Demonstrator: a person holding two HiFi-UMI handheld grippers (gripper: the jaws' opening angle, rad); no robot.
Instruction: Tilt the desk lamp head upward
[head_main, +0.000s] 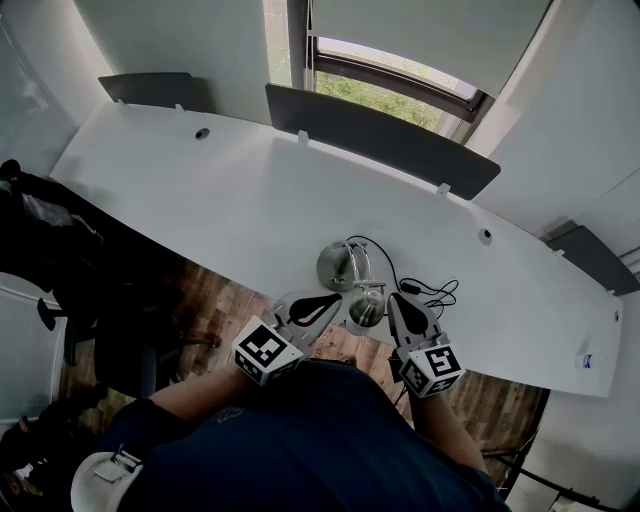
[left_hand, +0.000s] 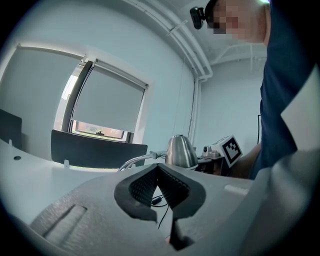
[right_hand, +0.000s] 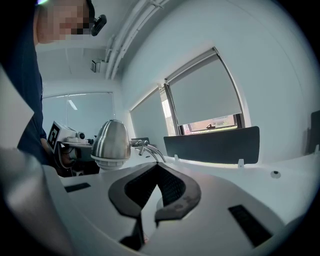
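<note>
The metal desk lamp stands near the desk's front edge, with a round base (head_main: 336, 266) and a bell-shaped head (head_main: 366, 310) that hangs facing down. In the head view my left gripper (head_main: 336, 298) is just left of the lamp head and my right gripper (head_main: 393, 297) just right of it; neither touches it. From the left gripper view the lamp head (left_hand: 180, 151) rises beyond the shut left gripper (left_hand: 158, 168). The right gripper view has the lamp head (right_hand: 111, 141) up to the left, past the shut right gripper (right_hand: 157, 168). Both hold nothing.
The white curved desk (head_main: 230, 200) carries a black cord (head_main: 425, 291) coiled right of the lamp. Dark divider panels (head_main: 380, 138) stand along the far edge below a window with a roller blind. A dark chair (head_main: 60, 250) sits at the left, over wooden floor.
</note>
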